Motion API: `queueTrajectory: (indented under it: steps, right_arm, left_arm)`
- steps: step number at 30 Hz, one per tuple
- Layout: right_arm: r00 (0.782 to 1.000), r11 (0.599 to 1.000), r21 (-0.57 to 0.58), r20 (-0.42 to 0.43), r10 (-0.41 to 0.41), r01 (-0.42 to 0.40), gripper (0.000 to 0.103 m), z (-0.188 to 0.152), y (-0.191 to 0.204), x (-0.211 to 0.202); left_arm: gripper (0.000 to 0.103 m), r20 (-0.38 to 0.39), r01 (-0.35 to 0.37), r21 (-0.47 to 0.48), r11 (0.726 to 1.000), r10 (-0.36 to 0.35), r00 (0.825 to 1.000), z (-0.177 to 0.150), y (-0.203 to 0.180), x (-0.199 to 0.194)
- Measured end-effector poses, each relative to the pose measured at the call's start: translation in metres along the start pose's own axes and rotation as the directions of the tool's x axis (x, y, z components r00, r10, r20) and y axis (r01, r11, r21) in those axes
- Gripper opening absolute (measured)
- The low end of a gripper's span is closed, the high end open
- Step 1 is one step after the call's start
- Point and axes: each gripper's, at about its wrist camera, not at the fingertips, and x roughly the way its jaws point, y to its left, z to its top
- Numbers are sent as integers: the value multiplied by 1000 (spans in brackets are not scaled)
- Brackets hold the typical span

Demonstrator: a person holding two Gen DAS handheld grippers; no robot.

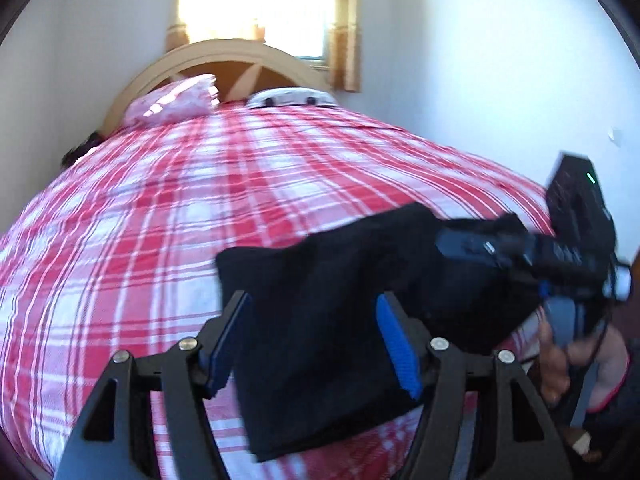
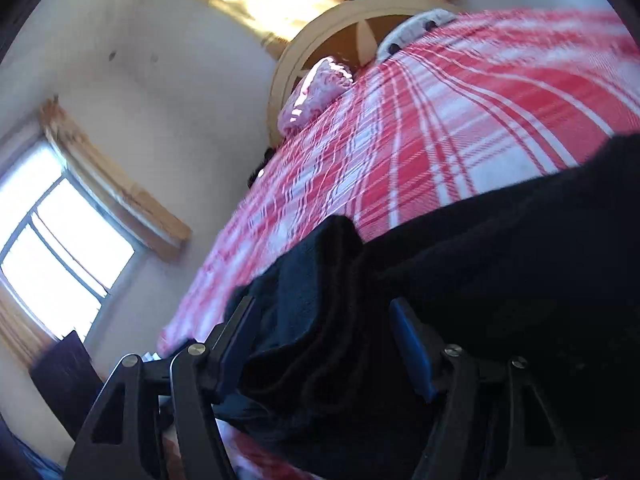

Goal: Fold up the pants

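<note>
The black pants [image 1: 332,312] lie in a folded bundle on the red and white plaid bed cover [image 1: 168,200] near its front right corner. My left gripper [image 1: 314,320] is open, its blue pads on either side of the bundle's near part. The right gripper's body [image 1: 560,248] comes in from the right and lies over the bundle's right end. In the right wrist view the pants [image 2: 480,280] fill the lower right, and my right gripper [image 2: 324,328] is open with dark folds between its fingers. The view is tilted.
A pink pillow [image 1: 176,100] and a white pillow [image 1: 290,98] lie at the wooden headboard [image 1: 224,52]. A bright window [image 1: 260,8] is behind it, a second window [image 2: 52,248] on the side wall. White walls close both sides of the bed.
</note>
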Motion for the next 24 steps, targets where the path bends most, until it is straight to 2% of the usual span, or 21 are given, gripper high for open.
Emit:
queueTrajectory:
  steps: [3,7,8,10,13,16,19,21,24]
  right_arm:
    - [999,997,-70,-48,12,-16,62,-13,18,12]
    - [996,990,-120,-52,-78,71,32,-17,25,23]
    - [995,991,-106,-51,-82,76,28,-16,22,23]
    - [997,994,-86,-47,-68,64,25,-16,22,20]
    - [996,982,-178,-37,-77,69,23,-16,40,12]
    - [1000,975,-223,-10,-6,4,22,-9,55,-5]
    - [998,972,-234,48,39,-26,22,4,51,-42]
    - [995,974,-228,93,22,-1,22,12,39,-68]
    - [989,974,-210,135,-61,89,22,16,12,-99]
  left_arm:
    - [68,-22,-38,-84,996,36,999,1,23,3]
    - [68,-32,-48,-145,988,43,999,-7,35,2]
    - [68,-31,-46,-150,988,42,999,-8,34,1]
    - [68,-27,-47,-150,988,43,999,-6,33,-2]
    - [68,-20,-44,-150,988,41,999,-1,32,-1]
    - [68,-4,-26,-146,989,26,1000,5,30,-5]
    - [68,18,-19,-126,992,21,1000,13,24,-6]
    - [68,18,-7,-121,993,9,1000,15,19,-4]
    - [68,5,10,-111,994,-9,1000,16,11,3]
